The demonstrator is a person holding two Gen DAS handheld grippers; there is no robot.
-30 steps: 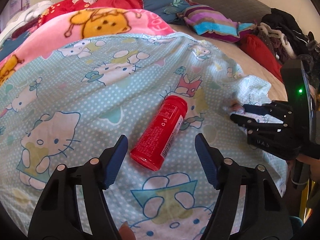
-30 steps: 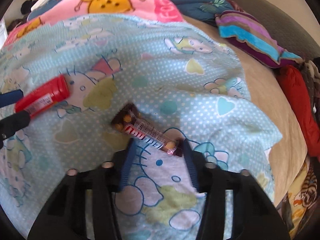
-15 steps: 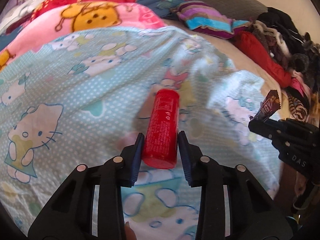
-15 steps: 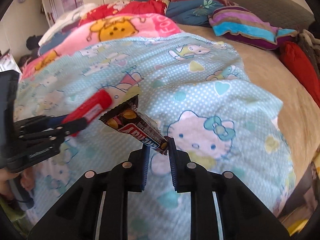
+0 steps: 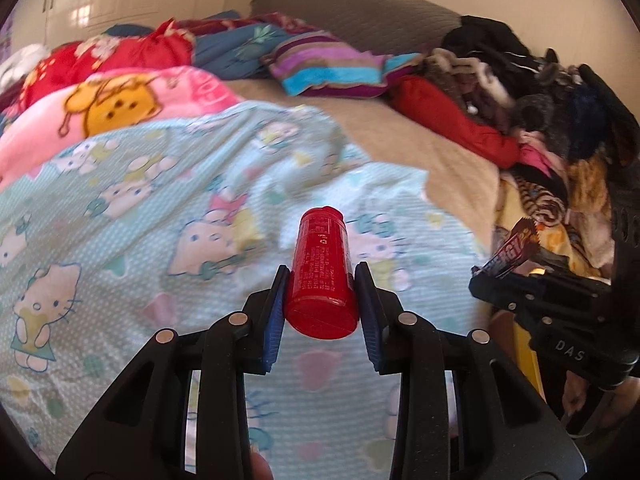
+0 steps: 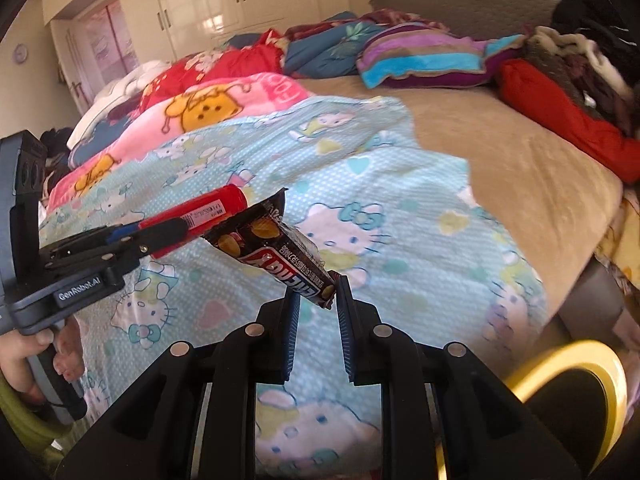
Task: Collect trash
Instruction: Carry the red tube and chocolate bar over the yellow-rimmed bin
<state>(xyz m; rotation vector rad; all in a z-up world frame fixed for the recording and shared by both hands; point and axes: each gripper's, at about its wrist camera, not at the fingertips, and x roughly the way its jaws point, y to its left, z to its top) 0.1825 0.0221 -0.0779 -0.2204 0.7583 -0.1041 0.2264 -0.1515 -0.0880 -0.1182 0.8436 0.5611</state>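
Observation:
My left gripper point(image 5: 320, 280) is shut on a red plastic bottle point(image 5: 321, 268) and holds it lifted above the bed, pointing forward. My right gripper point(image 6: 318, 292) is shut on the end of a dark snack-bar wrapper point(image 6: 272, 248), which sticks up to the left. In the left wrist view the wrapper point(image 5: 510, 250) and right gripper point(image 5: 480, 280) show at the right. In the right wrist view the bottle point(image 6: 200, 212) and left gripper point(image 6: 176, 226) show at the left.
A light-blue cartoon-cat blanket point(image 5: 140, 220) covers the bed, with a pink blanket point(image 5: 120, 108) behind. A striped pillow point(image 5: 328, 68) and a pile of clothes point(image 5: 520, 92) lie at the far right. A yellow-rimmed bin point(image 6: 572, 396) stands low right beside the bed.
Both grippers have lifted higher off the blanket with their items and drawn back from the bed; the yellow bin has come into the right wrist view.

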